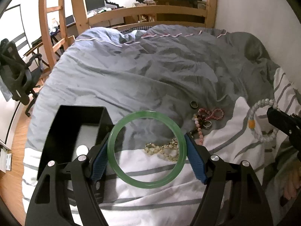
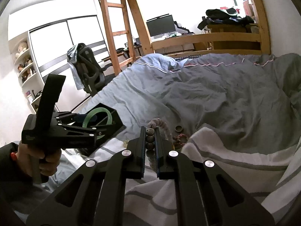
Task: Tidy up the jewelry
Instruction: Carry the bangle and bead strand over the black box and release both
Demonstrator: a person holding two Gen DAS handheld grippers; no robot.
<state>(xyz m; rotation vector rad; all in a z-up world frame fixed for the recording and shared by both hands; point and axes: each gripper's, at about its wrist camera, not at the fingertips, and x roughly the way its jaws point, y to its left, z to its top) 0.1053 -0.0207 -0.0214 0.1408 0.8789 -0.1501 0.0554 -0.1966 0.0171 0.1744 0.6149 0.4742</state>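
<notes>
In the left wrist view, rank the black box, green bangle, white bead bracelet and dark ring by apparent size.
1. Black box, partly hidden by the gripper.
2. Green bangle, nearer the camera, so it looks bigger than it is.
3. White bead bracelet.
4. Dark ring, lying farther off on the duvet.

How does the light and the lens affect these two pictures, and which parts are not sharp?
Left wrist view: fisheye bends the wooden bed frame; the translucent green bangle is sharp, the far desk soft. Right wrist view: the bright window is washed out; the speckled bead bracelet looks dim and blurred.
</notes>
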